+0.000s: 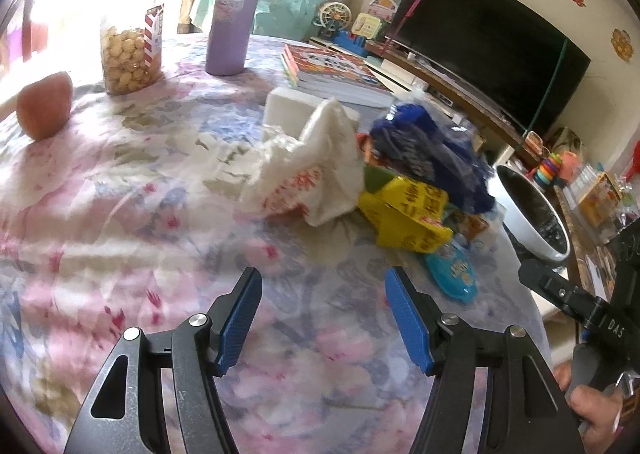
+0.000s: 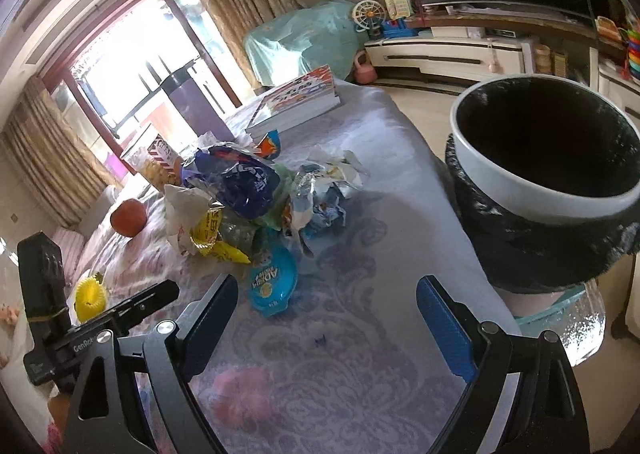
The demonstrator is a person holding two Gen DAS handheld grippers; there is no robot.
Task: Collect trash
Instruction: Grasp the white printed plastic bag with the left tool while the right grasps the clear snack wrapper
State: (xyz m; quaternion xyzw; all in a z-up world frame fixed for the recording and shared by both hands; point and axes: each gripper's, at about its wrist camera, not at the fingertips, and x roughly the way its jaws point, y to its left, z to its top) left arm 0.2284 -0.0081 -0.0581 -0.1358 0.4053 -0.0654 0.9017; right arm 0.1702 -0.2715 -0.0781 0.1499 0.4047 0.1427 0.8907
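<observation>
Floral cloth in pink and lavender (image 1: 120, 238) covered the table, with a curtained window glaring behind it and a dark television (image 1: 492, 42) on a low unit along the wall. From the left wrist, the left gripper (image 1: 324, 286) hung over bare cloth, its blue-padded jaws standing apart with nothing between them. Ahead of it lay the trash heap: a crumpled white bag with red print (image 1: 316, 174), a yellow wrapper (image 1: 404, 214) touching its right side, a dark blue bag (image 1: 432, 150) behind that, and a flat blue packet (image 1: 452, 274) nearest the right fingertip. Farther back stood a purple flask (image 1: 232, 14), a clear jar of round snacks (image 1: 128, 50), a reddish fruit (image 1: 44, 106), a white box (image 1: 288, 106) and a stack of books (image 1: 332, 70). A white bin with a black liner (image 1: 532, 210) sat past the table's right edge, and a hand (image 1: 592, 410) held the other tool at lower right. From the right wrist, the right gripper (image 2: 326, 290) also hovered over empty cloth, jaws spread wide and gripping nothing. The same heap lay ahead and to the left, the dark blue bag (image 2: 244, 182) on top, the yellow wrapper (image 2: 216, 238) below it, crumpled pale wrappers (image 2: 328, 190) to its right, and the flat blue packet (image 2: 272, 282) just beyond the left finger. The bin (image 2: 544, 166) loomed at the right, beside the table's edge, its mouth open and dark inside. The left tool (image 2: 100, 318) showed at lower left near a yellow ridged object (image 2: 90, 294).
</observation>
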